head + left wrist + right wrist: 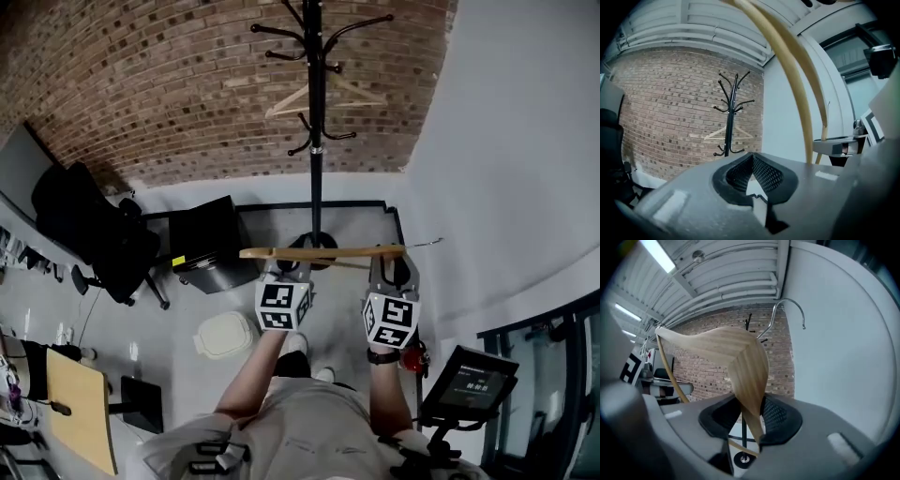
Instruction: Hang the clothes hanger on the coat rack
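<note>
facing coat rack (316,141), right gripper (751,420) on hanger (740,357)

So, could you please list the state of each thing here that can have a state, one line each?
Light wooden clothes hanger with metal hook: held roughly level, not yet on the rack.
Right gripper: shut on that hanger.
Left gripper: jaws together, nothing between them.
Tall black metal coat rack: upright, ahead by the brick wall.
Second wooden hanger: hanging on the coat rack.
</note>
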`<state>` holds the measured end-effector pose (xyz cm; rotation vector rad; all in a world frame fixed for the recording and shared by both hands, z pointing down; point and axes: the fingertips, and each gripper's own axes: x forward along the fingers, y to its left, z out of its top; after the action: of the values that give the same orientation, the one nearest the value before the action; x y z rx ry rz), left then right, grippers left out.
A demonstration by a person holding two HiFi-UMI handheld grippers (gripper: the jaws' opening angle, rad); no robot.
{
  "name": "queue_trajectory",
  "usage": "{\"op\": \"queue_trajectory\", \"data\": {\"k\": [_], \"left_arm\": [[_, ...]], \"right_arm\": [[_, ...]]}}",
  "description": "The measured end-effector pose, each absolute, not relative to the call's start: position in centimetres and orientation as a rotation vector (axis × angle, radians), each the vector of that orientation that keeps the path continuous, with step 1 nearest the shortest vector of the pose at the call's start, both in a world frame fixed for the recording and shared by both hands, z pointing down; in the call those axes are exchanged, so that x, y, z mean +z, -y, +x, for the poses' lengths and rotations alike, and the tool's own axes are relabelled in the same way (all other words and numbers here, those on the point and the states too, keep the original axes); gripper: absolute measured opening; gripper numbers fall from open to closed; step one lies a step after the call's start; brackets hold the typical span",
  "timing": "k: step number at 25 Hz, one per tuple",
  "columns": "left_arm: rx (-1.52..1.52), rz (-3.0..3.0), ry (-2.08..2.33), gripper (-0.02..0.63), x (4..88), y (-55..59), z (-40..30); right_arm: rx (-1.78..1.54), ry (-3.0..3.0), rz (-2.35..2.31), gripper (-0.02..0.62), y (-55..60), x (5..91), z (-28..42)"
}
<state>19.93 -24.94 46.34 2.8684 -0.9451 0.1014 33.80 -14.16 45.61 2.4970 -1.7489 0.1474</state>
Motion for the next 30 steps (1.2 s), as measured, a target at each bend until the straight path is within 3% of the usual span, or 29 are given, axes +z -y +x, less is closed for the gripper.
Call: {"op": "queue_trajectory", "data": {"k": [14, 30], "left_arm": [[-0.014, 2.836, 1.063, 0.000, 46.4, 43.2, 27.5], [0.008, 2.677, 1.385, 0.000, 46.7, 51.7, 27.9]], "right_arm": [[-0.025, 1.827, 2.357, 0.126, 33.5, 43.2, 41.5], [-0.158, 2.155, 1.970, 0.127, 47.0, 38.9, 40.2]]}}
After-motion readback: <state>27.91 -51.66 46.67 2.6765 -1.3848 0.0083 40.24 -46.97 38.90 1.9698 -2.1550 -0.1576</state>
